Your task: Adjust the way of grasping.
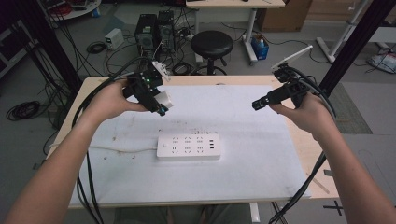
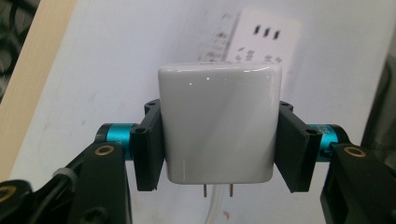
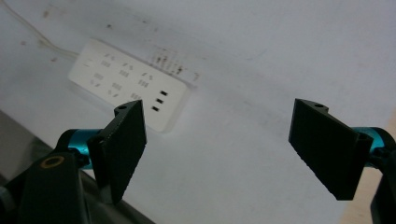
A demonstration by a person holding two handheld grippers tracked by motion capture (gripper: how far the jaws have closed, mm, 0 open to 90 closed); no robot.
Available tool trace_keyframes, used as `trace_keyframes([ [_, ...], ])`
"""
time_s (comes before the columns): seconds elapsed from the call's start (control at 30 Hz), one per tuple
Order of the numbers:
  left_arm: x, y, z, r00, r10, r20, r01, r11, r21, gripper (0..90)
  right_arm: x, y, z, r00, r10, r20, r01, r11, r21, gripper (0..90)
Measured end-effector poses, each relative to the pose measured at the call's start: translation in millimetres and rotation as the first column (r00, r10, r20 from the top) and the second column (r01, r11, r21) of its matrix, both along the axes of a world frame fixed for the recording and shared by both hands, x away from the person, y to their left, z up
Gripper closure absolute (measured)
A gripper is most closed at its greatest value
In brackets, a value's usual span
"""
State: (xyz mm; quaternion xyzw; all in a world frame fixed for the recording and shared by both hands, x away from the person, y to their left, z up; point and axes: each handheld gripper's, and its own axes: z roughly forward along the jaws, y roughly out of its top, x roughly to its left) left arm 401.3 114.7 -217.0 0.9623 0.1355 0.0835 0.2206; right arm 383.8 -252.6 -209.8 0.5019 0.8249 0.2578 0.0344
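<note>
A white power strip (image 1: 188, 146) lies flat on the white mat (image 1: 243, 168) near the table's middle, its cord running left. My left gripper (image 1: 161, 105) hovers above the mat's far left part, shut on a white plug adapter (image 2: 219, 123); two metal prongs stick out under the adapter. The strip (image 2: 261, 39) lies beyond it in the left gripper view. My right gripper (image 1: 258, 103) is held up at the far right, open, with nothing between its jaws. The strip (image 3: 128, 88) lies off to the left in the right gripper view.
The wooden table edge (image 1: 322, 177) frames the mat. Beyond the table stand a black stool (image 1: 211, 44), computer cases (image 1: 154, 30) and tangled cables on the floor. Black cables trail from both grippers down the table's sides.
</note>
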Motion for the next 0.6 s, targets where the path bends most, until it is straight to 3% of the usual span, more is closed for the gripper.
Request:
trace_keyframes([
  [0.03,-0.4,-3.3,-0.2,0.9998,-0.019,0.002,0.019,0.9998,-0.001,42.3,-1.3,2.4,-1.2,0.9997,-0.001,-0.025,0.002,0.999,0.05,18.7],
  [0.1,-2.3,-12.4,-0.2,0.9987,-0.047,0.02,0.047,0.9988,-0.012,42.2,-2.8,5.4,-2.2,0.9991,0.001,-0.042,0.003,0.997,0.082,20.7],
  [0.13,-2.4,-15.7,-0.2,0.9978,-0.062,0.022,0.062,0.9979,-0.018,42.3,-5.0,8.7,-3.8,0.9981,0.002,-0.062,0.006,0.99,0.138,24.5],
  [0.17,-3.0,-20.4,-0.1,0.9965,-0.078,0.028,0.079,0.9965,-0.027,42.3,-5.0,8.7,-3.8,0.9981,0.002,-0.062,0.006,0.99,0.138,24.6],
  [0.2,-4.1,-25.6,0.1,0.9945,-0.095,0.043,0.097,0.9948,-0.031,42.3,-6.3,11.5,-6.6,0.9957,0.006,-0.093,0.013,0.979,0.203,24.9],
  [0.23,-5.3,-30.7,0.4,0.9914,-0.118,0.057,0.12,0.9923,-0.031,42.3,-6.3,11.5,-6.6,0.9957,0.006,-0.093,0.013,0.979,0.203,25.7],
  [0.27,-6.7,-36.1,0.0,0.9887,-0.135,0.065,0.138,0.9897,-0.039,42.3,-7.7,15.1,-9.7,0.9916,0.022,-0.128,0.013,0.964,0.264,26.5],
  [0.3,-8.8,-43.4,-0.4,0.9852,-0.152,0.08,0.156,0.9869,-0.042,42.3,-7.7,15.1,-9.7,0.9916,0.022,-0.128,0.013,0.964,0.264,26.5],
  [0.37,-11.9,-54.3,-0.9,0.9785,-0.18,0.101,0.184,0.9824,-0.034,42.3,-8.4,20.7,-14.5,0.9827,0.042,-0.181,0.024,0.937,0.349,31.5],
  [0.43,-16.8,-66.7,-1.3,0.9702,-0.202,0.133,0.207,0.9781,-0.024,42.3,-8.4,24.9,-16.8,0.9765,0.05,-0.21,0.037,0.919,0.393,32.5],
  [0.47,-19.2,-72.7,-1.5,0.9649,-0.218,0.147,0.224,0.9744,-0.025,42.3,-8.4,24.9,-16.8,0.9765,0.05,-0.21,0.037,0.919,0.393,32.5],
  [0.5,-22.2,-79.7,-0.9,0.9582,-0.235,0.164,0.242,0.9701,-0.023,42.3,-8.1,29.8,-18.0,0.9715,0.068,-0.227,0.039,0.899,0.436,33.5],
  [0.53,-24.3,-83.7,-0.6,0.9552,-0.241,0.172,0.248,0.9685,-0.022,42.3,-8.0,31.3,-18.3,0.9701,0.073,-0.231,0.04,0.893,0.449,33.8],
  [0.57,-26.6,-88.8,-0.1,0.9501,-0.253,0.183,0.26,0.9653,-0.018,42.3,-8.0,31.3,-18.3,0.9701,0.073,-0.231,0.04,0.893,0.449,33.8],
  [0.6,-28.7,-93.6,0.1,0.9462,-0.263,0.189,0.271,0.9625,-0.018,42.3,-7.1,35.6,-19.7,0.968,0.076,-0.239,0.048,0.88,0.472,34.0],
])
